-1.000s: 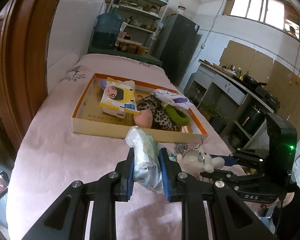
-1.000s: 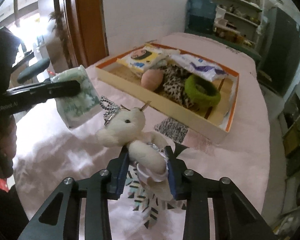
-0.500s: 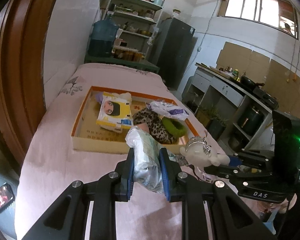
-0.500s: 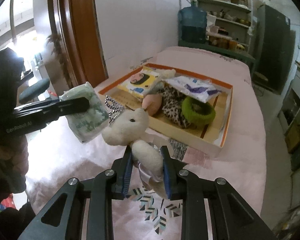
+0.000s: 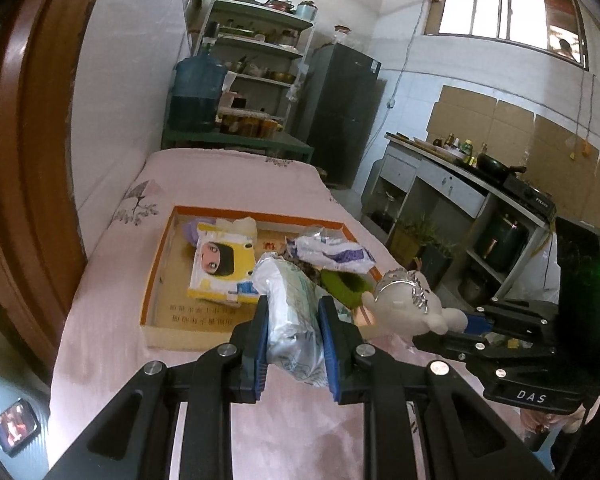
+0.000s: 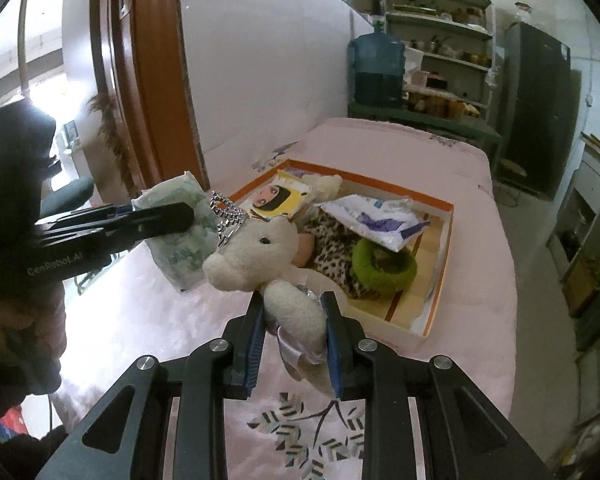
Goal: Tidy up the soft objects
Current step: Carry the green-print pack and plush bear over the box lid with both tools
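My left gripper [image 5: 293, 312] is shut on a pale green-and-white tissue pack [image 5: 290, 300], held above the pink table in front of the orange-rimmed box [image 5: 150, 288]. The pack also shows in the right wrist view [image 6: 182, 236]. My right gripper [image 6: 294, 308] is shut on a cream plush bear [image 6: 260, 254] with a silver tiara, held in the air near the box's front edge. The bear also shows in the left wrist view [image 5: 404, 306]. The box [image 6: 440, 280] holds a yellow tissue pack [image 5: 222, 266], a white-purple packet [image 5: 332, 250], a green ring [image 6: 384, 266] and leopard cloth [image 6: 334, 236].
The pink cloth-covered table [image 5: 112, 320] runs along a white wall [image 5: 128, 92] and a brown door frame [image 5: 24, 120] on the left. A shelf with a water jug [image 5: 198, 90], a dark fridge [image 5: 340, 108] and a kitchen counter [image 5: 460, 184] stand beyond.
Both grippers have risen and moved toward the box with their loads. The bear and the tissue pack are now higher above the table and nearer the box's front edge.
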A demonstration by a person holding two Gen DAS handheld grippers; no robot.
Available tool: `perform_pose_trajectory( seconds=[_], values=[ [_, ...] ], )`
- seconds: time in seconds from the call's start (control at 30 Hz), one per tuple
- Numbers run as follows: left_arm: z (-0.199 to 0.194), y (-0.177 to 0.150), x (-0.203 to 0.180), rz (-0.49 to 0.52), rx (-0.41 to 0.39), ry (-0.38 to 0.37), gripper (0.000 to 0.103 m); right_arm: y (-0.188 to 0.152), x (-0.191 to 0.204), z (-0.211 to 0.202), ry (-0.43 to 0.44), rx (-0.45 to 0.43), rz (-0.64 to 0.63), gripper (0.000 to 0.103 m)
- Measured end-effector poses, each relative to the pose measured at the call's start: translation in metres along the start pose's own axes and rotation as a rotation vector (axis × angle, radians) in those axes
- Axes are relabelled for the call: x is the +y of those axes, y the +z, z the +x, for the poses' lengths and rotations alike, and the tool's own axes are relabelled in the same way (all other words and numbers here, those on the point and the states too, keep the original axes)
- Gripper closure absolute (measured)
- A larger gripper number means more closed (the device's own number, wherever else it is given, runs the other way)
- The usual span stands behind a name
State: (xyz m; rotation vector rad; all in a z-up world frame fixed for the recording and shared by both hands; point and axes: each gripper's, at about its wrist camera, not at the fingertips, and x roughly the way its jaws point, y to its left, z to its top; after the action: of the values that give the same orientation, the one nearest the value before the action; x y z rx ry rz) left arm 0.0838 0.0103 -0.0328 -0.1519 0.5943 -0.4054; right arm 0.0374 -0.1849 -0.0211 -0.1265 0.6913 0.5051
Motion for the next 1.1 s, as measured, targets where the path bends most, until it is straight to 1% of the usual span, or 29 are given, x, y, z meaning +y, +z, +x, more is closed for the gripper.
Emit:
perform_pose_trajectory(
  seconds=[0.3,0.5,0.67,0.9,1.1],
  values=[
    [0.014,0.025,0.004,0.007,-0.013,-0.002,0.08,0.021,-0.013,0.003,-0.03,-0.034,0.022,0.075],
    [0.027,0.046,0.012,0.002,-0.022,0.003,0.08,0.041,-0.028,0.005,-0.047,-0.06,0.044,0.075],
    [0.039,0.062,0.016,-0.006,-0.03,0.005,0.08,0.059,-0.036,0.011,-0.063,-0.072,0.033,0.075],
    [0.071,0.088,0.018,0.0,-0.02,0.011,0.08,0.087,-0.052,0.033,-0.105,-0.051,0.016,0.075],
    [0.101,0.101,0.024,-0.012,0.008,0.028,0.08,0.106,-0.071,0.063,-0.143,-0.007,0.013,0.075]
  ],
)
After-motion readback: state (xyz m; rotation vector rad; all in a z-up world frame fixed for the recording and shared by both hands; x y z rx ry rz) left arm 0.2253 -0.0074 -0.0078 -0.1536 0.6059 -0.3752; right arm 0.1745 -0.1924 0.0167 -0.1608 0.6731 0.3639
